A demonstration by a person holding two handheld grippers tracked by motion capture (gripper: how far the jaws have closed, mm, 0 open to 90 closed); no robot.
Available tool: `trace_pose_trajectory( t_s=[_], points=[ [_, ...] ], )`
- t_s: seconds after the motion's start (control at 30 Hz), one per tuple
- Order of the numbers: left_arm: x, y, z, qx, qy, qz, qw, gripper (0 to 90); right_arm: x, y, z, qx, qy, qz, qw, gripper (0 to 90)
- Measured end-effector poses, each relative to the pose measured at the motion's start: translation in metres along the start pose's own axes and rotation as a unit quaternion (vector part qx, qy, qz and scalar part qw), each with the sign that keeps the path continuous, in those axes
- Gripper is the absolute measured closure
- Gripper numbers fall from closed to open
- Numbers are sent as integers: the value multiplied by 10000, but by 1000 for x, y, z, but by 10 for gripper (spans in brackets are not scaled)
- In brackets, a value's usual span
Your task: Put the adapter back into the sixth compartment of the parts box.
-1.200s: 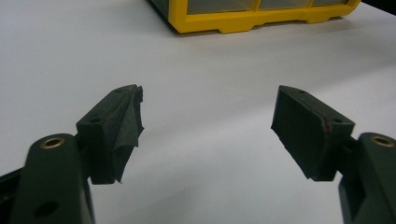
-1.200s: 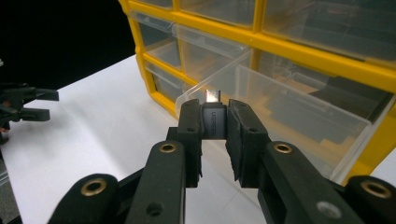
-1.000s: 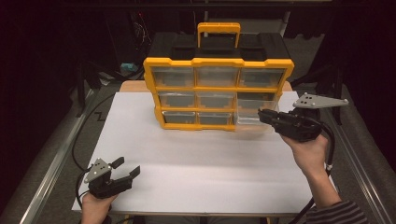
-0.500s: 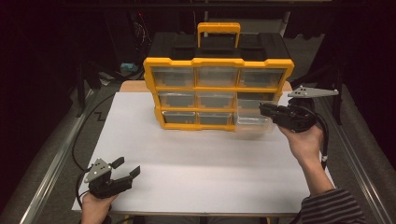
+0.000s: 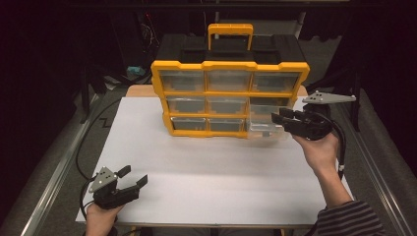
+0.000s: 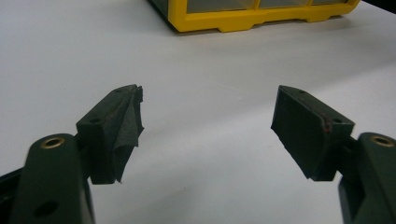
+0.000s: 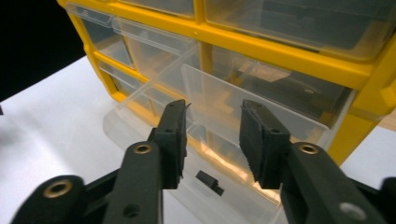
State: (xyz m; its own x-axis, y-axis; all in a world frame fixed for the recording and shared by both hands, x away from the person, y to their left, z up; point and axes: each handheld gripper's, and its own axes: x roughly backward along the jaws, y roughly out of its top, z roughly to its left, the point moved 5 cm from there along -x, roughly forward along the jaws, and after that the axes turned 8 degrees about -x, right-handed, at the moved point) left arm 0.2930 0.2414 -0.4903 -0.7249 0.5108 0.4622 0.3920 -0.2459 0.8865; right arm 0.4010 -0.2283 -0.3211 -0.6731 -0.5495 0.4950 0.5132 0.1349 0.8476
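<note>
A yellow organizer (image 5: 230, 65) with clear drawers stands at the back of the white table (image 5: 221, 182). Its bottom right clear drawer (image 5: 263, 129) is pulled out. My right gripper (image 5: 282, 119) points at that drawer from the right, and its jaws have just been opening. In the right gripper view the right gripper (image 7: 212, 128) stands partly open over the drawer (image 7: 140, 123); a clear drawer wall shows in the gap and the pads press on nothing. A small black part (image 7: 210, 181) lies in the drawer. My left gripper (image 5: 133, 178) rests open near the front left; nothing sits between the left gripper's (image 6: 210, 107) pads.
The organizer's yellow base (image 6: 252, 18) lies beyond the left gripper across bare white tabletop. A black cable (image 5: 81, 147) trails off the table's left side. Metal rails run along both sides, and the surroundings are dark.
My right hand has shifted slightly back toward the organizer. The left gripper has stayed put, and the drawer stands pulled out throughout.
</note>
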Motion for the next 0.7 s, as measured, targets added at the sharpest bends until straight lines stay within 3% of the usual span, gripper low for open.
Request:
trace_pose_trajectory(
  t_s=[0.37, 0.7],
  points=[
    [0, 0, 0, 2, -3, 1, 10000, 254, 10, -8, 12, 172, 122, -170, 9996, 525],
    [0, 0, 0, 2, -9, 10, 10000, 254, 20, -27, 30, 437, 184, -255, 9986, 496]
  ],
)
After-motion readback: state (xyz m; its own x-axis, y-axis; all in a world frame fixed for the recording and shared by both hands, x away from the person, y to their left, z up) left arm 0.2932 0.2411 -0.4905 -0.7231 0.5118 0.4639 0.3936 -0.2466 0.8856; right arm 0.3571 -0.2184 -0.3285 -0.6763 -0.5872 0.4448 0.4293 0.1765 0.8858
